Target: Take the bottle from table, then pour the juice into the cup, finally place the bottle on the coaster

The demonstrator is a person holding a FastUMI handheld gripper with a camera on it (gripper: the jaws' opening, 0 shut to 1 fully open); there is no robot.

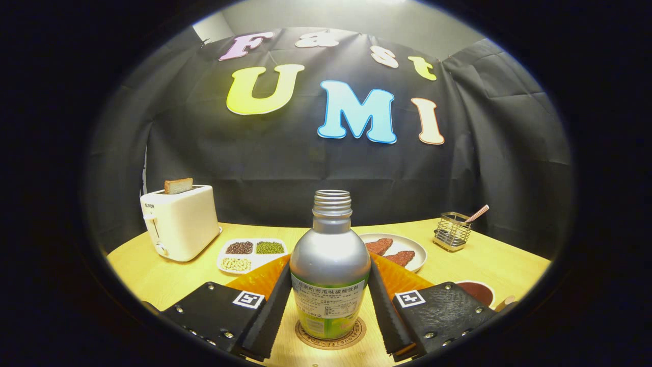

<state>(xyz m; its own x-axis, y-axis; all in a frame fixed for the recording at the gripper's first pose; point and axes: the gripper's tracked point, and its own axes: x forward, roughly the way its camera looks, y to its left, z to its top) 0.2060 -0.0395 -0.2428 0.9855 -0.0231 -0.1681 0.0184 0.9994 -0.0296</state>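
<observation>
A silver metal bottle [330, 265] with a green label and no cap stands upright on a round cork coaster [308, 340] on the wooden table. My gripper [328, 270] has one finger on each side of the bottle's body, and both fingers [275, 300] press against its sides. A cup [480, 291] with dark liquid inside stands to the right, just beyond the right finger's mount.
An orange dish [260, 278] lies right behind the bottle. Farther back are a divided tray of beans [249, 254], a plate with meat slices [407, 244], a white toaster [178, 221] with a slice of toast at the left, and a wire holder [452, 230] at the right.
</observation>
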